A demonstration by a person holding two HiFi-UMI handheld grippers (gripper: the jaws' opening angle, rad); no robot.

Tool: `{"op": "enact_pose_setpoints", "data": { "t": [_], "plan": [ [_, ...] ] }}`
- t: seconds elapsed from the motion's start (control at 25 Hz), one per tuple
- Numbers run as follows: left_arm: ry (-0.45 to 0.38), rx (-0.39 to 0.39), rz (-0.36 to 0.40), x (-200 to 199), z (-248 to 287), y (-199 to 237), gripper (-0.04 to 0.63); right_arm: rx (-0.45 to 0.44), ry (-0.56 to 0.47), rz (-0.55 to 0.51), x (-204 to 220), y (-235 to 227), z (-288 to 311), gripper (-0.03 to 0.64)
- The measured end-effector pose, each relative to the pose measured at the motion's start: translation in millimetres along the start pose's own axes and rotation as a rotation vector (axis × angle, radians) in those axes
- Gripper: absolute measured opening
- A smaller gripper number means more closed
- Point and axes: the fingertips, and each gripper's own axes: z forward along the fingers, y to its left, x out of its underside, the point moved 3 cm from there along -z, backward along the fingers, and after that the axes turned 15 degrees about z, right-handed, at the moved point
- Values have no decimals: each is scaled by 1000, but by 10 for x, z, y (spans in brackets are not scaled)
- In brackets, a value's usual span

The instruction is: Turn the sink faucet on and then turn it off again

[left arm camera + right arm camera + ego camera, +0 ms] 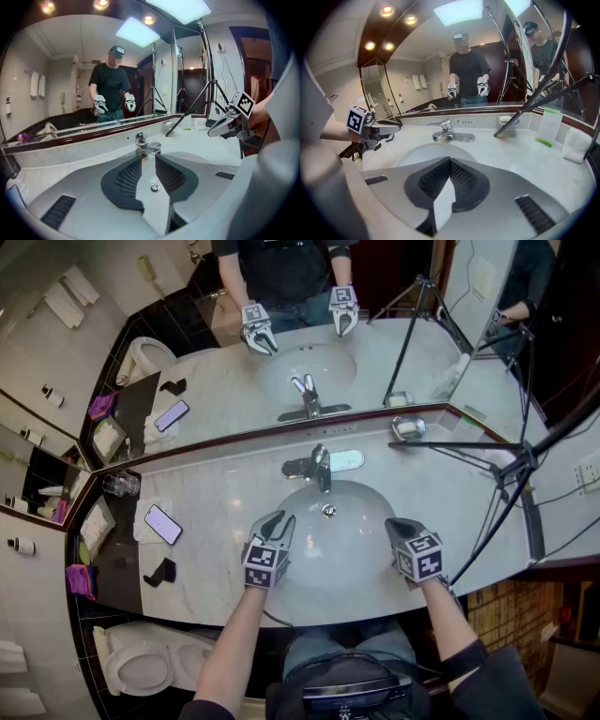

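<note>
Forearms come first from above: my left tongs [280, 521] and right tongs [397, 524] hover over the near half of the sink [342, 549]. The faucet [319, 465] stands at its far rim, untouched. Left tongs' view: jaws narrowly parted with nothing between them, the faucet [146, 146] in line beyond the tips, apart from them. Right tongs' view: jaws pressed together, empty; the faucet [447, 132] stands ahead, well apart.

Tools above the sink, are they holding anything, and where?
Nothing is held. The left tool is open and empty; the right tool is shut on nothing.
</note>
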Motion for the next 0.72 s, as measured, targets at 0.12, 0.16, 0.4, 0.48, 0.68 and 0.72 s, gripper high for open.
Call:
{"op": "enact_pose_setpoints", "data": {
  "t": [0.12, 0.16, 0.4, 0.48, 0.68, 0.72],
  "plan": [
    [10, 10, 79, -42, 257, 78, 133, -5, 9, -5, 22, 2, 104, 21],
    [17, 6, 113, -43, 350, 109, 157, -7, 11, -6, 26, -3, 136, 21],
    [96, -84, 532, -141, 813, 271, 219, -8, 15, -3, 48, -29, 240, 21],
    [113, -94, 692, -208, 952, 265, 219, -8, 15, -1, 62, -56, 276, 21],
    [141, -63, 890, -173, 1252, 205, 219, -3, 21, 15, 134, -144, 339, 21],
    [146, -61, 904, -165, 1300, 206, 219, 0, 22, 20, 149, -170, 343, 21]
  ]
}}
